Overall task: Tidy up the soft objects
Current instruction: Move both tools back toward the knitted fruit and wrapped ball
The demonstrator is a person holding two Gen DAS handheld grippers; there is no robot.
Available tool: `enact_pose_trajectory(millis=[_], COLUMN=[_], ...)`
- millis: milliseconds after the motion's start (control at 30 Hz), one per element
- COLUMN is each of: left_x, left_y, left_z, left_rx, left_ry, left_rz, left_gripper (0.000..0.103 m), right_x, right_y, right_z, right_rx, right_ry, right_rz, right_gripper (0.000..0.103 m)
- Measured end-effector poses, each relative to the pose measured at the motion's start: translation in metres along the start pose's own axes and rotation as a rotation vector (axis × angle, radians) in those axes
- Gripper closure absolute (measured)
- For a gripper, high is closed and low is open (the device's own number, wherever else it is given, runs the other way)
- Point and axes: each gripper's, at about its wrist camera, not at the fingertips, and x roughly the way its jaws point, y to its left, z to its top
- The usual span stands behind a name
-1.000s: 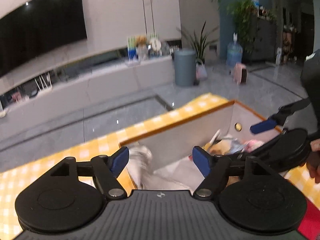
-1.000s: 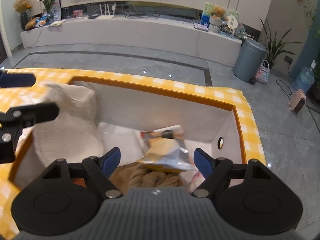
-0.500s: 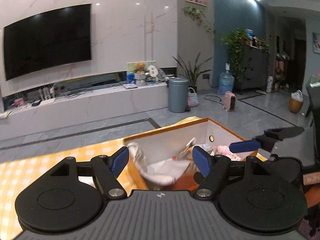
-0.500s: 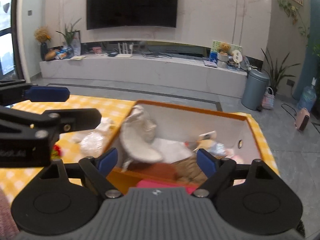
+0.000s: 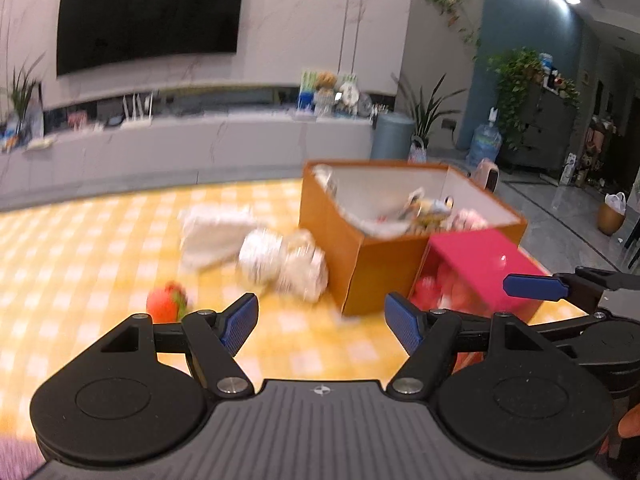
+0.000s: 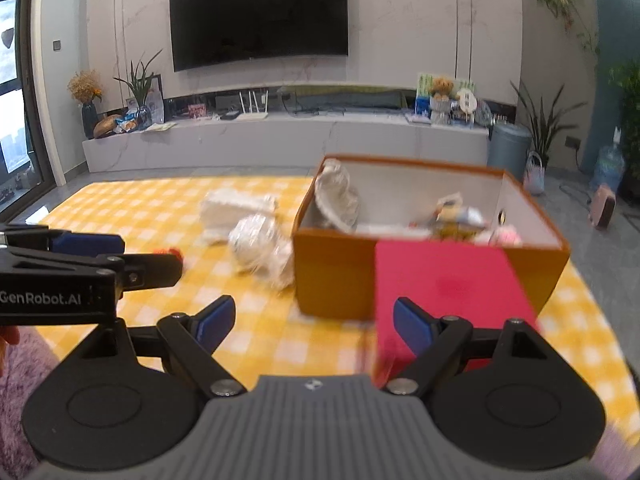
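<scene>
An orange box (image 5: 360, 264) (image 6: 332, 268) stands on the yellow checked cloth and holds several soft items, with a white cloth (image 6: 336, 196) draped over its left wall. A pink box (image 5: 480, 264) (image 6: 444, 280) stands in front of it. White soft bundles (image 5: 280, 260) (image 6: 260, 244), a folded white cloth (image 5: 212, 232) (image 6: 232, 208) and a red strawberry toy (image 5: 166, 304) lie left of the box. My left gripper (image 5: 320, 322) is open and empty, back from the box. My right gripper (image 6: 310, 320) is open and empty, in front of the pink box.
The yellow checked cloth (image 5: 80, 248) (image 6: 140, 208) covers the table. A purple fuzzy surface (image 6: 16, 360) lies at its near left edge. A TV wall, a low cabinet (image 6: 280, 140), a bin and plants stand far behind.
Both grippers have pulled back and up from over the orange box. The white cloth that was at the left gripper now hangs on the box's left wall. Both stayed open.
</scene>
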Motion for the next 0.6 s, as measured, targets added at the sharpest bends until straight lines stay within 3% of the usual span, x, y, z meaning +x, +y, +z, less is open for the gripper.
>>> enact_pose_trajectory(millis=[300, 600], left_x=[-0.003, -0.011], left_y=[0.041, 0.064], left_z=[-0.040, -0.052], left_rx=[-0.093, -0.170], left_ry=[0.118, 0.096], left_rz=[0.046, 0.047], left_gripper=[0.022, 0.022], right_x=[0.014, 0.031], right_y=[0.026, 0.044], right_z=[-0.023, -0.025], right_rx=[-0.071, -0.091], right_ry=[0.070, 0.077], right_rz=[0.031, 0.039], right_gripper=[0.016, 0.016])
